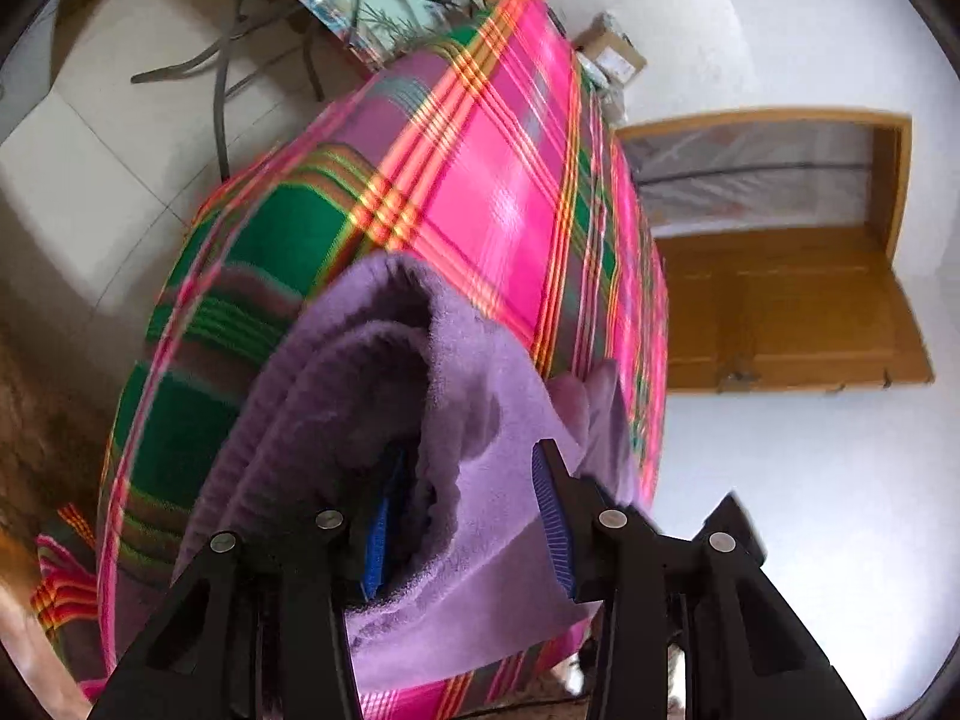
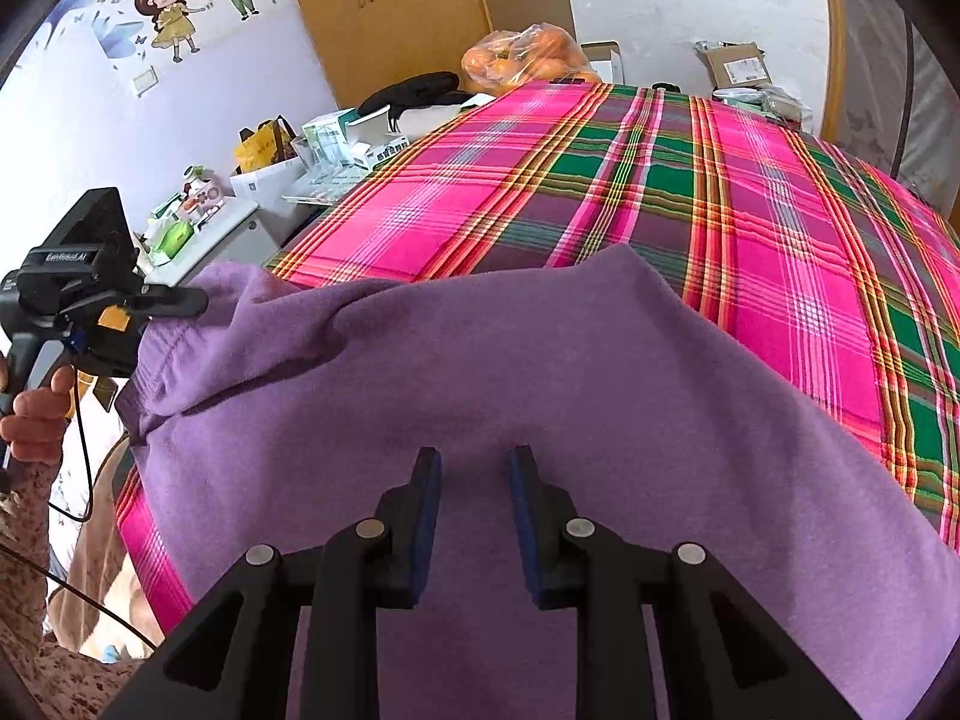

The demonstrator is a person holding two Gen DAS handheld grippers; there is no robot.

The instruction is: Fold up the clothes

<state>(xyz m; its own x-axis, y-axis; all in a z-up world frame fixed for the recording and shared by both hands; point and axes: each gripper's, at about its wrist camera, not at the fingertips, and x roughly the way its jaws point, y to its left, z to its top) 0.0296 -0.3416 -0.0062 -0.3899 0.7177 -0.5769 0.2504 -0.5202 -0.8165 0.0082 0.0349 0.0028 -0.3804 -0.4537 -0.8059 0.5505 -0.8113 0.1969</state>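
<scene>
A purple fleece garment point(image 2: 510, 360) lies spread over the near part of a bed covered in pink and green plaid cloth point(image 2: 780, 276). My right gripper point(image 2: 474, 474) hangs just over the garment's middle, its jaws a little apart with flat cloth showing in the gap. My left gripper point(image 2: 192, 303) is at the garment's left edge and lifts it. In the left wrist view, a thick bunched fold of the purple garment point(image 1: 468, 396) fills the left gripper point(image 1: 465, 498). That fold partly hides its left pad. The plaid cloth point(image 1: 492, 192) stretches beyond.
A person's hand point(image 2: 36, 414) holds the left gripper's handle, with a cable hanging below. Beyond the bed are a bag of oranges point(image 2: 528, 60), cardboard boxes point(image 2: 738, 63), a cluttered white table point(image 2: 336, 144) and a wooden wardrobe point(image 2: 390, 12). A wooden door point(image 1: 780, 300) stands to the right.
</scene>
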